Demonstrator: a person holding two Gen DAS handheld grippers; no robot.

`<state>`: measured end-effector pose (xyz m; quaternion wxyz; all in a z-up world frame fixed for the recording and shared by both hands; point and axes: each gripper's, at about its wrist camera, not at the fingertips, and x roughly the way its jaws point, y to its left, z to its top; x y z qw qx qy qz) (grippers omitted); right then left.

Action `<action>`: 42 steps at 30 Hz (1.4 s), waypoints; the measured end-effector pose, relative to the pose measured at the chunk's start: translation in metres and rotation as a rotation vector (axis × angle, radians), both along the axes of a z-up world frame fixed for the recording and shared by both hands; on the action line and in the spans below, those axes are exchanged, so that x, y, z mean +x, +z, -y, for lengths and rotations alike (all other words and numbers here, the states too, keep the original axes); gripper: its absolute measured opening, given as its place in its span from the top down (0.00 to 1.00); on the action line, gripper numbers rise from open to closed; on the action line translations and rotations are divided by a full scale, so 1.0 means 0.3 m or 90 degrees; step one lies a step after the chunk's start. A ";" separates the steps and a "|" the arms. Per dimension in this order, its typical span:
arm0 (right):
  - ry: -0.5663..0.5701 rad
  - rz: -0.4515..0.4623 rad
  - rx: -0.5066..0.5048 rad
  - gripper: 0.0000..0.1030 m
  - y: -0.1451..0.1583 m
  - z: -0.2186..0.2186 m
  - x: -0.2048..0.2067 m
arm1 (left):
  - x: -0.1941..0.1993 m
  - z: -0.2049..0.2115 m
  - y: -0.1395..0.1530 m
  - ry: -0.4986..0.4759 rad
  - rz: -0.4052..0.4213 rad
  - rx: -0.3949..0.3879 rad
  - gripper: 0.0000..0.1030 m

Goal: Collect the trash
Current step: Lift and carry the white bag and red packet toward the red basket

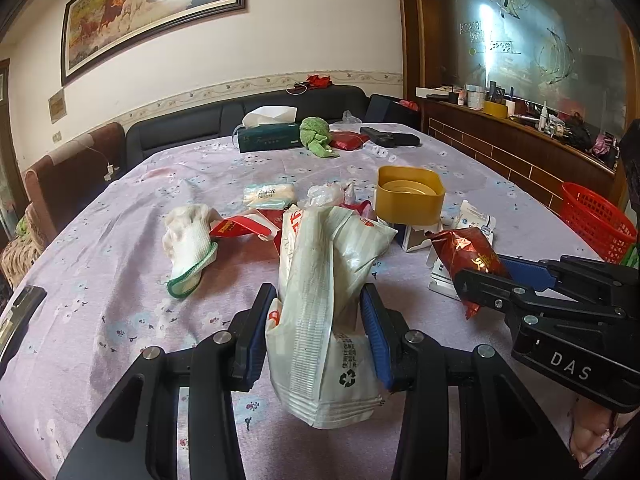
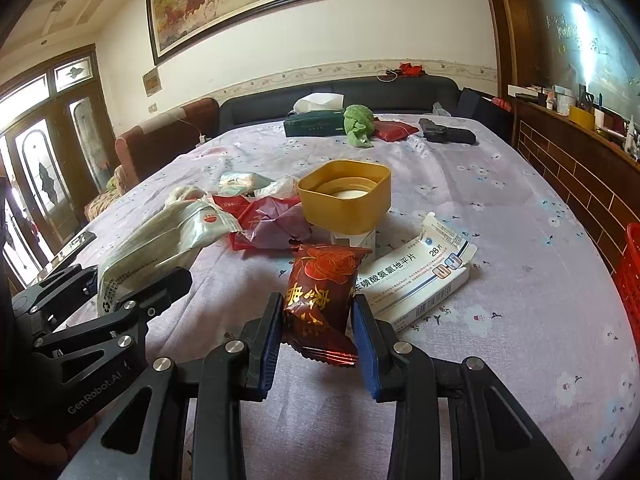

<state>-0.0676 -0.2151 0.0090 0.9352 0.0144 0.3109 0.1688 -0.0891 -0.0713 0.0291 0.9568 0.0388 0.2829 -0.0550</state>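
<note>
A table covered by a pale lilac flowered cloth (image 1: pixel 132 264) fills the room's middle, with a dark sofa (image 1: pixel 248 114) along its far edge and a framed horse painting (image 1: pixel 152 8) on the wall above. Over the near edge the left gripper (image 1: pixel 316 320) is clamped on a tall pale green and white wrapper (image 1: pixel 320 280), which stands upright between its blue pads, clear of the cloth at its lower end. Beside it, toward the right edge, the right gripper (image 2: pixel 316 328) is closed on a dark red snack packet (image 2: pixel 320 280) printed with a gold rose, pinched at its lower half. In the middle of the table lie more scraps: a white sock with green trim (image 1: pixel 192 244), red wrappers (image 1: pixel 244 226), a yellow square tub (image 2: pixel 346 196) and a white medicine box (image 2: pixel 420 272) just behind the red packet. A red plastic basket (image 1: pixel 592 220) sits at the right edge. Near the far edge are a green tissue box (image 1: pixel 268 136) and a green cloth (image 1: pixel 316 134).
</note>
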 end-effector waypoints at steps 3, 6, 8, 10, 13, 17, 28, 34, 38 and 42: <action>-0.001 0.001 0.000 0.64 0.000 0.001 0.000 | -0.003 -0.001 0.001 0.000 -0.001 0.000 0.60; -0.004 -0.001 -0.001 0.64 0.000 0.003 0.002 | -0.003 -0.002 0.003 0.001 0.001 0.000 0.60; -0.006 -0.002 -0.001 0.64 0.000 0.005 0.005 | -0.002 -0.001 0.004 0.000 0.002 0.001 0.60; -0.006 -0.002 -0.003 0.64 0.000 0.003 0.005 | -0.003 0.001 0.004 -0.002 0.001 0.001 0.60; -0.008 -0.004 -0.005 0.64 0.000 0.004 0.007 | -0.003 0.003 0.004 0.000 0.001 0.001 0.60; -0.008 -0.007 -0.006 0.64 -0.002 0.002 0.010 | -0.003 0.004 0.004 -0.003 -0.001 0.002 0.60; -0.009 -0.006 -0.008 0.64 -0.002 0.003 0.011 | 0.007 0.001 0.003 -0.002 -0.010 0.001 0.60; -0.012 -0.001 -0.006 0.64 0.000 0.007 0.007 | 0.011 0.001 0.002 -0.001 -0.012 0.002 0.59; -0.011 -0.002 -0.003 0.64 0.000 0.010 0.008 | 0.014 -0.004 0.001 0.001 -0.017 -0.004 0.60; -0.010 -0.009 0.010 0.64 0.002 0.024 0.003 | 0.011 -0.004 0.003 -0.003 -0.013 -0.008 0.60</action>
